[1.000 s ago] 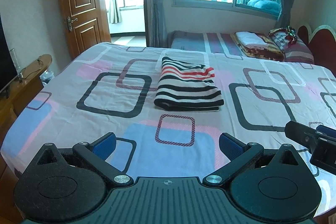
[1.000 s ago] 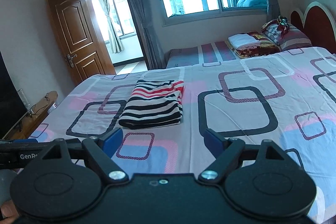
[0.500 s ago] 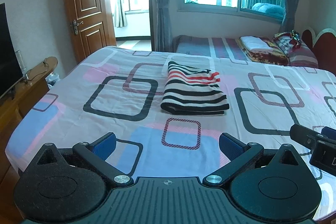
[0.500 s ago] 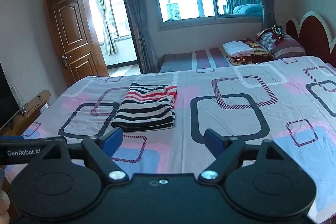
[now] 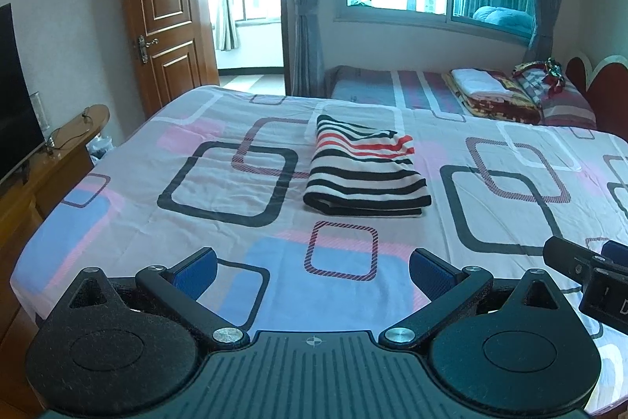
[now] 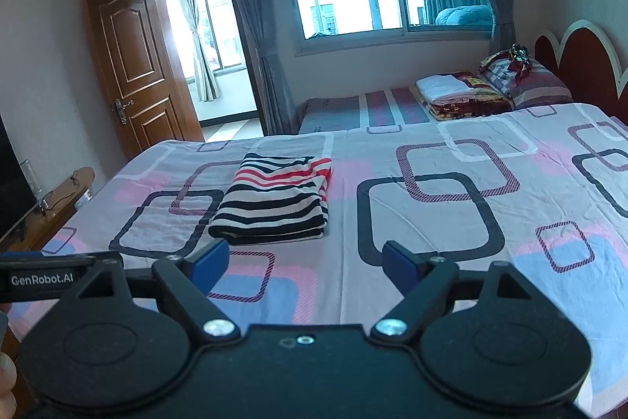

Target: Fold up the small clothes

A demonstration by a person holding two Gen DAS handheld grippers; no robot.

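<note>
— Bedroom, patterned bed (image 5: 219, 183): where's the shirt (image 5: 365, 171)?

— Folded, mid-bed, well ahead of me. Left gripper (image 5: 312, 268) and right gripper (image 6: 302, 258) hang wide and empty; I judge the fold done.

— Anything hidden?

— Lower layers, so I can't check neatness. The right gripper shows only partly at the left view's edge.

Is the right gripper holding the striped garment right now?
No. The right gripper has its jaws open and empty, while the striped garment lies folded on the bed sheet ahead of it.
</note>
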